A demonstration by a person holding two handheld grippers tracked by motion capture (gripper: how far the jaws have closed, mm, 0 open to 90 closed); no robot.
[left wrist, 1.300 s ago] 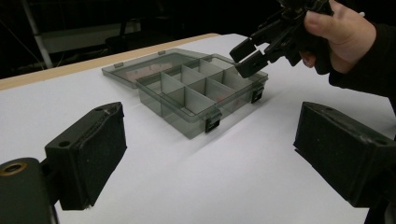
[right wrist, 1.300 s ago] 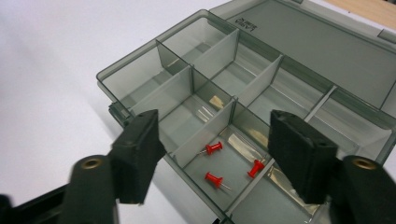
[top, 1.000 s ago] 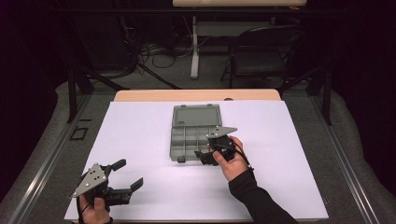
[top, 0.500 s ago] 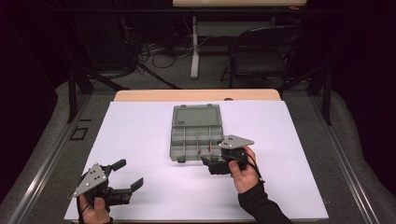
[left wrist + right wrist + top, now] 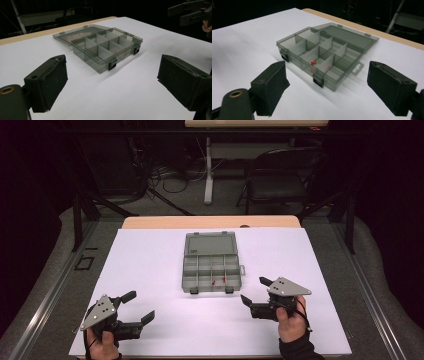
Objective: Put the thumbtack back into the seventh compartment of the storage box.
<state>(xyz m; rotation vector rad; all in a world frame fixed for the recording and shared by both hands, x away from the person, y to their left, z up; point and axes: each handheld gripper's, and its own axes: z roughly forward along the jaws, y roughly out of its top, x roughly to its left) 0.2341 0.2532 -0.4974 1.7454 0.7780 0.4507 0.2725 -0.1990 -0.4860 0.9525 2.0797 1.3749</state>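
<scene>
Both my grippers, left gripper and right gripper, stand wide and empty; the right's jaws have just been opening. Red bits lie in the open box between them.

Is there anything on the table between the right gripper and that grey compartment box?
Nothing: in the right gripper view, bare white table runs from the open right gripper to the box. The high view shows the same bare gap.

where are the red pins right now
In the high view, the red pins lie in the near row of the open compartment box, mid-table, ahead and left of the right gripper.
</scene>
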